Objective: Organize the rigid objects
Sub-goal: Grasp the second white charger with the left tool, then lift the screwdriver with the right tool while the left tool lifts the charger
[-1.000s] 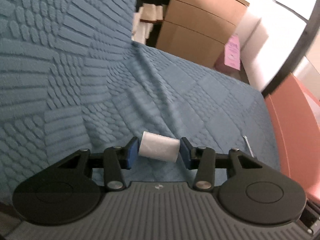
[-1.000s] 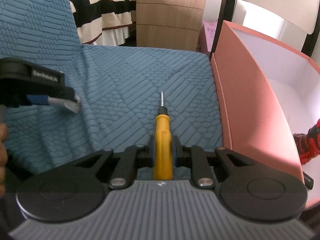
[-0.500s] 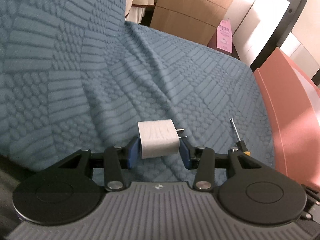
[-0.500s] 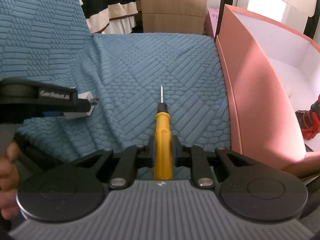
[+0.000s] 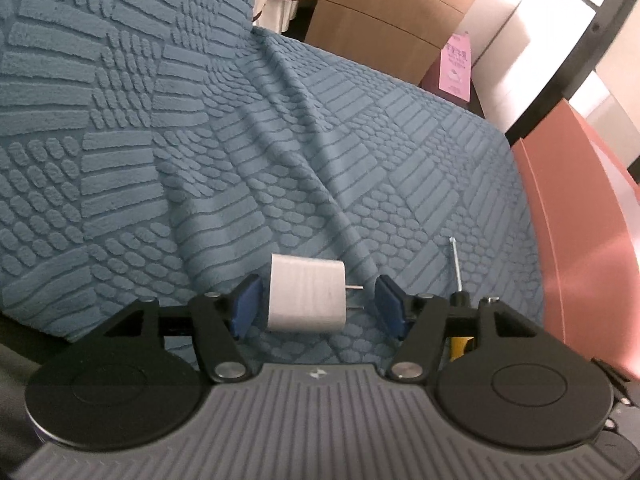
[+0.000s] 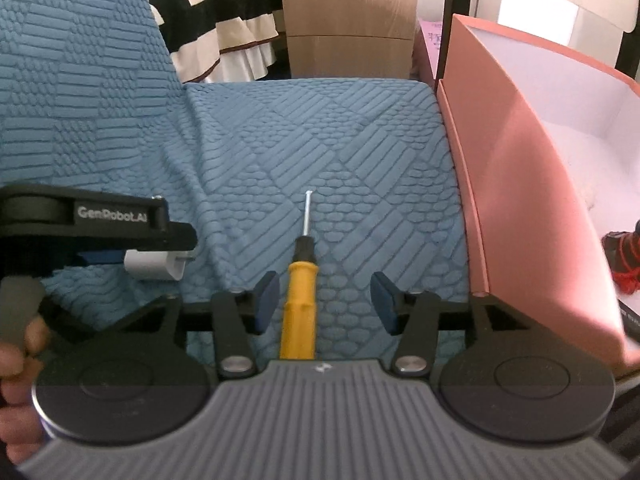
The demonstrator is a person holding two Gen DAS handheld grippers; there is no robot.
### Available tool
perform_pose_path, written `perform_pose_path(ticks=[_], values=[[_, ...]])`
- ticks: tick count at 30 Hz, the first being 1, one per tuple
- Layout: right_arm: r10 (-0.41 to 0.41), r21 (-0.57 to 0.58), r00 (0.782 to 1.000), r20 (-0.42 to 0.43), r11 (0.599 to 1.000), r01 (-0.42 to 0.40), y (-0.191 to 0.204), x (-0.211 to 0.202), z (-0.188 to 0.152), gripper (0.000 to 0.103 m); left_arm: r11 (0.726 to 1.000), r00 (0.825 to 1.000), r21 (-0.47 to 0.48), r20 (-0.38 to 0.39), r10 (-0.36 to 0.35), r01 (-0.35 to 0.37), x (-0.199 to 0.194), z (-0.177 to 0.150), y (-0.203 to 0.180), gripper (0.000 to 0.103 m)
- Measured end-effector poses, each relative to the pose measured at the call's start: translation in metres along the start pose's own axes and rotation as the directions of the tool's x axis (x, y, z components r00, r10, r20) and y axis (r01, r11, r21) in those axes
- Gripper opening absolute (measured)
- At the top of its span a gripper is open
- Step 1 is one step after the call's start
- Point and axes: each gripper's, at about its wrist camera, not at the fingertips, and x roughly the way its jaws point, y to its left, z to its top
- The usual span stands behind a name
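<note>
A white plug adapter (image 5: 306,298) lies on the blue textured cover (image 5: 280,160), between the spread blue pads of my open left gripper (image 5: 316,306); it also shows in the right wrist view (image 6: 154,266). A screwdriver with a yellow handle (image 6: 299,312) lies on the cover between the spread pads of my open right gripper (image 6: 324,302), nearer the left pad; neither pad touches it. Its metal tip (image 5: 455,258) shows in the left wrist view. The left gripper (image 6: 100,224) is at the left of the right wrist view.
A pink box with a white inside (image 6: 520,168) stands right of the cover, with a red and black object (image 6: 622,256) in it. A wooden drawer unit (image 6: 348,20) and a striped bed cover (image 6: 216,12) stand behind.
Both grippers have opened. The left one let go of the white adapter and the right one let go of the screwdriver; both things now lie on the cover.
</note>
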Motion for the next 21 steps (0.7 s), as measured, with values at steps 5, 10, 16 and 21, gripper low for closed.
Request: perform_pose_path(ticks=[5, 10, 16, 21], values=[[0.019, -0.001, 0.999, -0.028, 1.000, -0.019, 0.003, 0.011, -0.001, 0.053, 1.000, 1.000, -0.014, -0.008, 0.006, -0.006, -0.001, 0.003, 0.003, 0.068], [0.012, -0.034, 1.000, -0.018, 0.999, -0.012, 0.013, 0.014, -0.003, 0.043, 1.000, 1.000, -0.025, -0.010, 0.006, -0.006, -0.002, 0.003, 0.006, 0.068], [0.002, -0.054, 1.000, -0.019, 0.999, -0.003, 0.020, 0.019, -0.004, 0.020, 1.000, 1.000, -0.008, -0.024, -0.001, 0.001, -0.001, 0.002, 0.004, 0.068], [-0.016, -0.073, 1.000, 0.001, 0.997, 0.016, 0.020, 0.019, -0.003, 0.019, 1.000, 0.999, -0.004, -0.044, 0.006, -0.006, 0.002, 0.002, 0.004, 0.068]])
